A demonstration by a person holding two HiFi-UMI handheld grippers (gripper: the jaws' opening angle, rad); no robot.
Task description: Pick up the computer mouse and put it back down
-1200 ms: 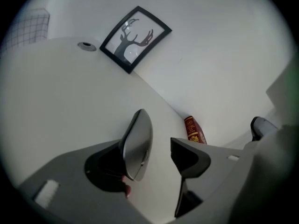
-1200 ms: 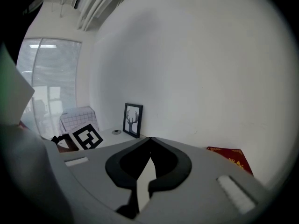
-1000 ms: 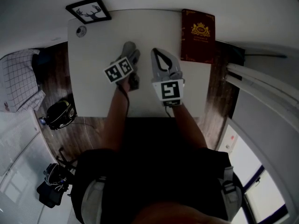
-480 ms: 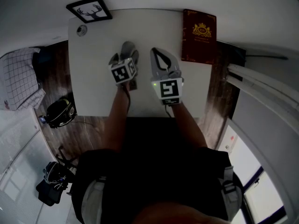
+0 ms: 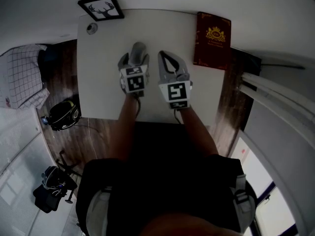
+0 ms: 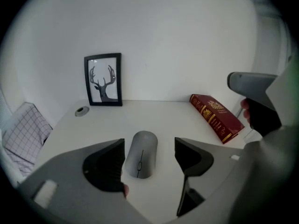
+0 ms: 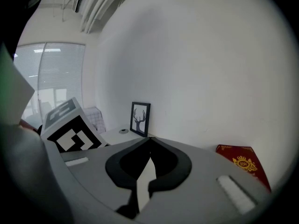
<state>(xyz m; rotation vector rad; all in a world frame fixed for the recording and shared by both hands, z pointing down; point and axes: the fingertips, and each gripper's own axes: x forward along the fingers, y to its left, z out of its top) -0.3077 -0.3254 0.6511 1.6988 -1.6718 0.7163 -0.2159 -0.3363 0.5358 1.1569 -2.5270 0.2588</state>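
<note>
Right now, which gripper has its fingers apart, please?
The left gripper: its fingers, just closing slightly, stand apart, the computer mouse untouched between them; the right gripper's are shut.

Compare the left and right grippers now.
The left gripper has jaws apart, having just closed slightly, with the mouse untouched between them; the right gripper is shut on nothing. The left gripper tilts down at the table; the right gripper looks more level, toward the wall. Both carry marker cubes.

- The desk (image 5: 98,82) is bare along its left side and near edge.
- A picture frame (image 5: 101,7) and a small round disc (image 5: 91,28) take up the far left corner.
- A red book (image 5: 213,41) blocks the far right corner.
- The mouse (image 5: 139,50) lies mid-desk, well apart from all three.
</note>
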